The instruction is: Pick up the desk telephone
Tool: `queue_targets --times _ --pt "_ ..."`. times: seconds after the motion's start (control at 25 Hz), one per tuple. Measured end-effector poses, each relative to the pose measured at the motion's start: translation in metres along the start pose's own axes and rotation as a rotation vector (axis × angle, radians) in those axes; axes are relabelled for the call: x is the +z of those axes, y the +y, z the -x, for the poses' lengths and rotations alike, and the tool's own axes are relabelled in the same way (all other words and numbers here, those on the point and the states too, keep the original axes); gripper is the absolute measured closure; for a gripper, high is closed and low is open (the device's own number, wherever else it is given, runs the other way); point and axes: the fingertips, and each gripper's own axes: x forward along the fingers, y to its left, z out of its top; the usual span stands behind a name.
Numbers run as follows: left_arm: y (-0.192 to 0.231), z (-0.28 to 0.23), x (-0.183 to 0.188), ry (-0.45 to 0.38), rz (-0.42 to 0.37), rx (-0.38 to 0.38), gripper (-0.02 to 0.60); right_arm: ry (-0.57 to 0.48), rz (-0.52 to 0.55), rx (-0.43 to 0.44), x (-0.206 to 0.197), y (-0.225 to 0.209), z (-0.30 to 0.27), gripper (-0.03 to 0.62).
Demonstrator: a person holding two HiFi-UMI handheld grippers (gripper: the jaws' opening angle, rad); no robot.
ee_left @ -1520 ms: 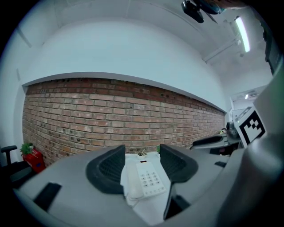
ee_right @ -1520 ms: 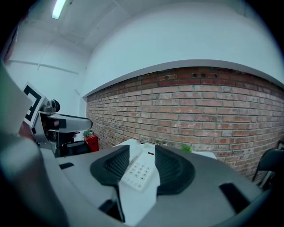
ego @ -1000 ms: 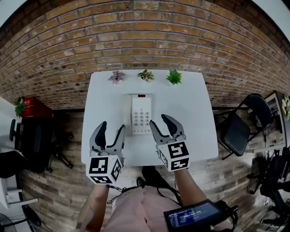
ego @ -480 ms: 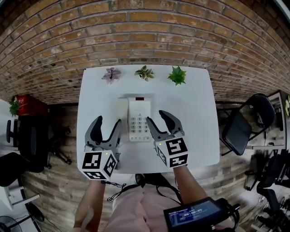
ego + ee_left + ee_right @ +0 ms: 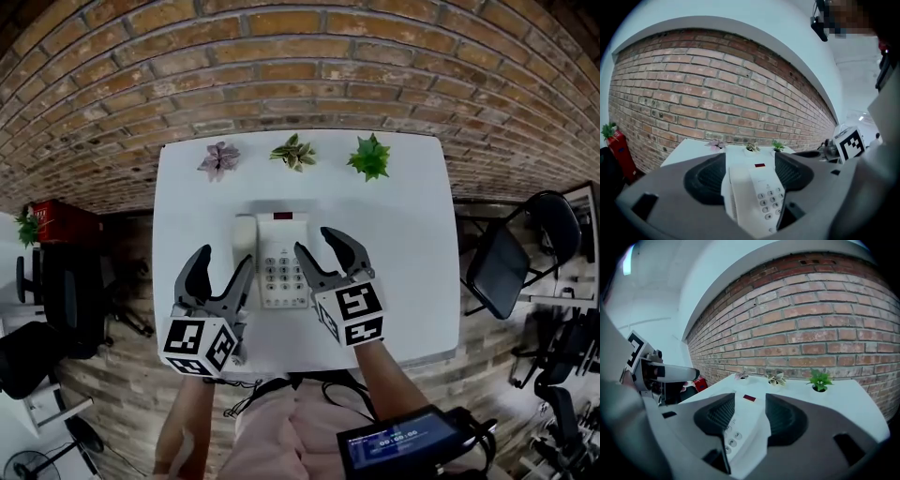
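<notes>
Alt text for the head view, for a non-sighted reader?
A desk telephone sits on a white table between two open claws: the left claw, whose jaws have just been opening over bare tabletop, and the right claw, over the phone's right edge. Three potted plants line the far edge below a brick wall.

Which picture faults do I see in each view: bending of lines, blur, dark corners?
Head view: strong fisheye, the brick wall bows and the table edges curve; even light, no glare. Left gripper view: the near telephone looks soft, corners go dark. Right gripper view: same dark corners, the green plant stays fairly sharp.
</notes>
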Motion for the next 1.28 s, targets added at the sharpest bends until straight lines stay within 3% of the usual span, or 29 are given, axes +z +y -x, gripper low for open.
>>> queue_targets --times 0.2,0.76,1.28 --pt "0.007 -0.018 -0.013 0.065 0.031 0.007 0.244 0.016 -0.035 0.04 -0.004 -0.009 -0.016 0.374" --pt "0.009 -0.049 -0.027 0.188 -0.012 -0.028 0.215 0.037 -0.079 0.071 -0.005 -0.022 -0.031 0.335" --pt "0.022 -0.077 -0.07 0.322 0.115 -0.149 0.181 0.16 -0.186 0.074 -0.054 -0.019 -0.051 0.313"
